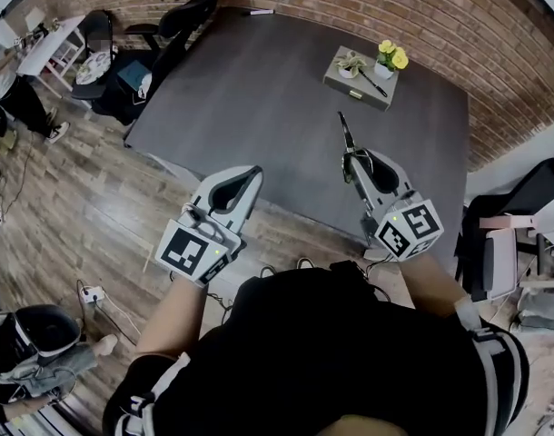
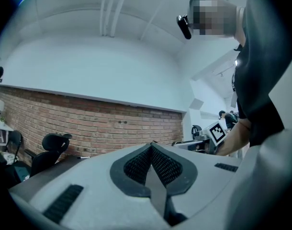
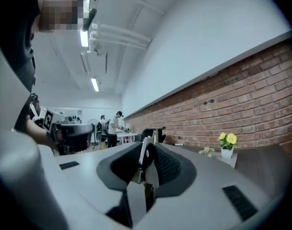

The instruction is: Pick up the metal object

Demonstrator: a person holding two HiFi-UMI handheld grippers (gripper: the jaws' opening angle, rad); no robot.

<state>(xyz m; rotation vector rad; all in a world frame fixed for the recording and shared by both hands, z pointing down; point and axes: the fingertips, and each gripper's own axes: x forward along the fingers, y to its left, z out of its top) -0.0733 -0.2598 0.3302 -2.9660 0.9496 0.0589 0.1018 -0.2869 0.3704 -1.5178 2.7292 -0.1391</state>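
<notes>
A thin metal object [image 1: 346, 134] juts forward from my right gripper [image 1: 351, 159], which is shut on it above the near right part of the dark grey table [image 1: 259, 89]. In the right gripper view the metal object [image 3: 145, 153] stands pinched between the black ribbed pads, its tip rising past the right gripper [image 3: 149, 145]. My left gripper [image 1: 255, 171] hovers over the table's near edge, shut with nothing in it. The left gripper view shows the left gripper [image 2: 151, 148] with its pads pressed together and raised toward the brick wall.
A grey tray [image 1: 354, 87] with a small green plant, a pot of yellow flowers [image 1: 392, 55] and a black pen sits at the table's far right. Black office chairs [image 1: 182, 16] stand at the far left corner. A brick wall runs behind; wooden floor lies at the left.
</notes>
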